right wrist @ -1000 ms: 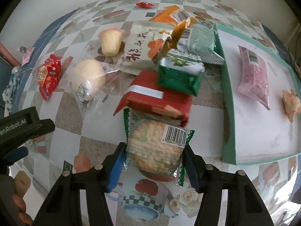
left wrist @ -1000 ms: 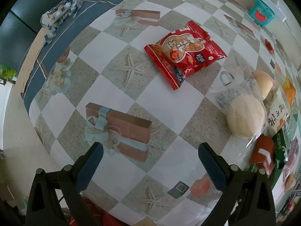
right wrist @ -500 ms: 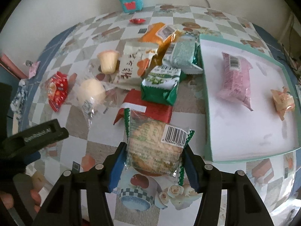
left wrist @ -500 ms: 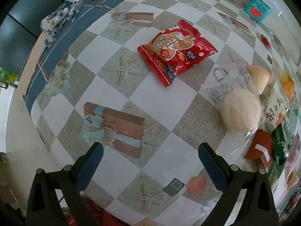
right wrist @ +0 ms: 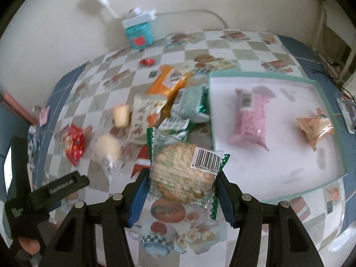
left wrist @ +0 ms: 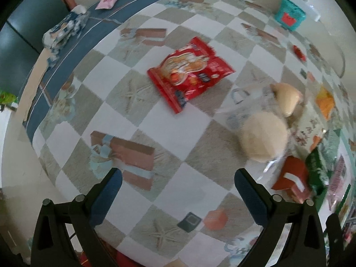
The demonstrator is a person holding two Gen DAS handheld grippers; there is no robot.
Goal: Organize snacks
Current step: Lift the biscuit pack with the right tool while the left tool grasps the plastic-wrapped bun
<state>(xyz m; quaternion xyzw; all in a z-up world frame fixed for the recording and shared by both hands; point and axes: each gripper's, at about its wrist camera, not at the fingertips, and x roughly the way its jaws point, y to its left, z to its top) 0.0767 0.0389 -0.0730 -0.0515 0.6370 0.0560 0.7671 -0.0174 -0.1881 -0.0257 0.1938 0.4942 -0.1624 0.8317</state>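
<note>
The right hand-held gripper [right wrist: 180,187] is clamping the biscuit packet [right wrist: 183,175] above the surface; the tray [right wrist: 333,120] is lying to the upper right. The left hand-held gripper [left wrist: 178,191] is hanging apart, empty.

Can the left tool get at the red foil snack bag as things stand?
Probably yes. The left tool is open and empty, and only bare checkered tablecloth lies between it and the red foil snack bag, which sits alone.
</note>
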